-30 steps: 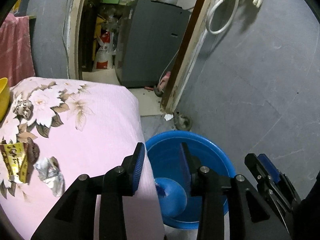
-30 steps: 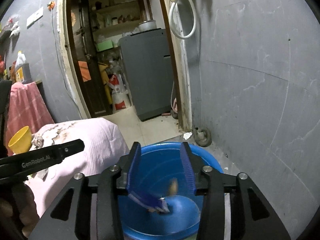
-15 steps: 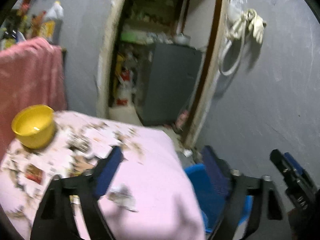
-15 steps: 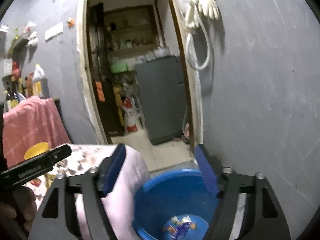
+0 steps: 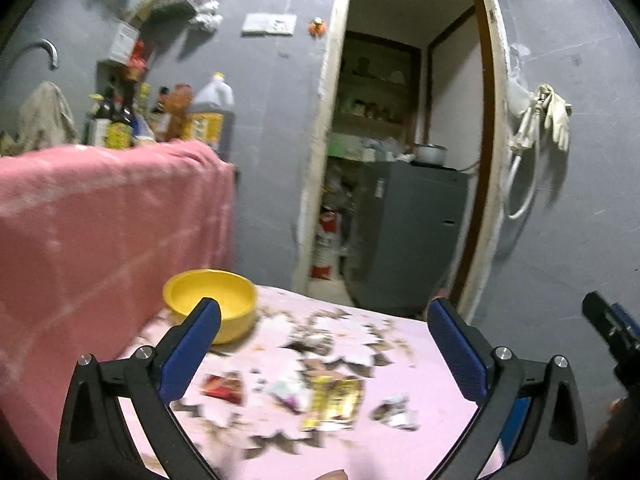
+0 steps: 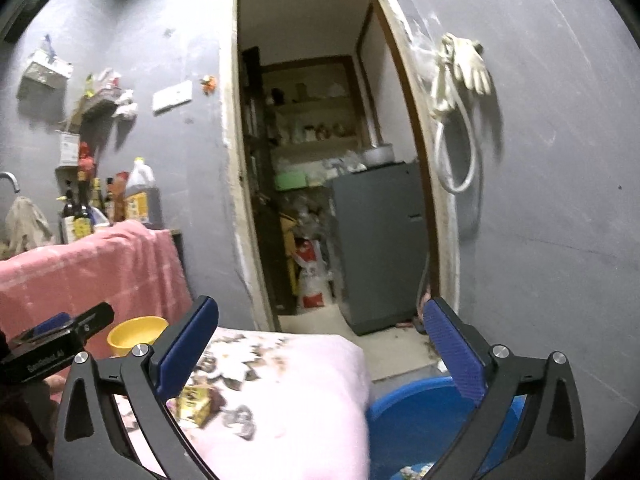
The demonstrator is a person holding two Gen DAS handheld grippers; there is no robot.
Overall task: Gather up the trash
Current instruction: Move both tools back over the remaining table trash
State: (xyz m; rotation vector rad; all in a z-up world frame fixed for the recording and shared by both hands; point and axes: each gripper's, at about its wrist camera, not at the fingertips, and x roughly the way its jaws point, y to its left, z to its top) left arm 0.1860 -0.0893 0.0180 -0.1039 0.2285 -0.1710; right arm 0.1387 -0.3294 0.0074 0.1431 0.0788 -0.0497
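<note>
Both my left gripper and right gripper have just been opening and now gape wide with nothing between the pads. The trash lies blurred on the pink floral cloth: a yellow wrapper, a red packet, a crumpled silver scrap. Below right, the blue basin is half hidden by my finger, a wrapper scrap cut off inside.

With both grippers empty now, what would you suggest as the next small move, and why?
Probably lower the left gripper onto the yellow wrapper. Its jaws have just been opening and now stand wide with nothing between them, and the wrapper lies on the pink floral cloth straight ahead. The blue basin waits beside the table.
</note>
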